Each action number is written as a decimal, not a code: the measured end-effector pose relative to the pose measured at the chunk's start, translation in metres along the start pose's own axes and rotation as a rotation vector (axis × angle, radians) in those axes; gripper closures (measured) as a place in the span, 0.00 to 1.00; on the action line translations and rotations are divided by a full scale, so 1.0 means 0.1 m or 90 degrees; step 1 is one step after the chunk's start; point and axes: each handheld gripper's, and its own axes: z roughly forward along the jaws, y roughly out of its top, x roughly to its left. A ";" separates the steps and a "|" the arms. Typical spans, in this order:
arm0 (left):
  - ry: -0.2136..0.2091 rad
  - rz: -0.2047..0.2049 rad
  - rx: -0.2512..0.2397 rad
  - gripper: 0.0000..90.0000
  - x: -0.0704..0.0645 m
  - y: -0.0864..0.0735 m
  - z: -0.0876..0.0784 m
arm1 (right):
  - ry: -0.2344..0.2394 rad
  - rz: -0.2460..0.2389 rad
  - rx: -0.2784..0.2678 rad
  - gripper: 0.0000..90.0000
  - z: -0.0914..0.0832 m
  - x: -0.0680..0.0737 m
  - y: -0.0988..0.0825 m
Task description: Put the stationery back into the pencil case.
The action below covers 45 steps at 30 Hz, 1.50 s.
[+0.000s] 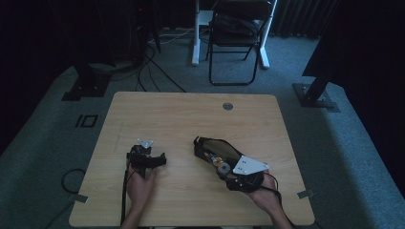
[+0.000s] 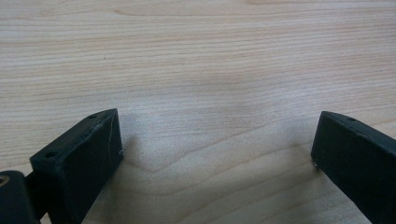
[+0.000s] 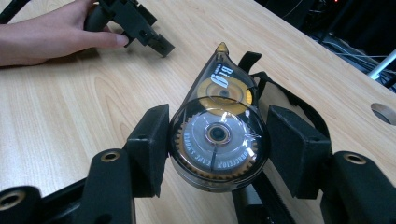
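A clear teardrop-shaped correction tape dispenser [image 3: 217, 135] with yellow gears inside sits between the jaws of my right gripper [image 3: 218, 140], which press on both its sides. It hangs just above an open black pouch [image 3: 250, 59] that lies on the wooden table [image 1: 191, 119]. From above, the right gripper [image 1: 220, 166] and the dispenser [image 1: 218, 161] are at the near end of the pouch [image 1: 207, 145], right of centre. My left gripper [image 1: 147, 160] rests left of centre in a hand [image 1: 141, 188]. Its jaws stand wide apart over bare wood, so the left gripper [image 2: 215, 135] is open.
A round cable hole [image 1: 228, 106] is near the table's far edge. A black folding chair [image 1: 236, 33] and white desk legs stand on the carpet beyond. Cables [image 1: 153, 67] trail on the floor at the far left. Bare wood separates the two grippers.
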 end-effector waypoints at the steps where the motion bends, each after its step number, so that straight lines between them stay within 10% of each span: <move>1: 0.000 0.000 0.000 0.02 0.00 0.00 0.00 | -0.001 0.000 -0.001 0.46 0.00 -0.01 0.00; 45: 0.000 0.000 0.000 0.02 0.00 0.00 0.00 | -0.038 0.034 0.000 0.46 0.03 -0.28 -0.10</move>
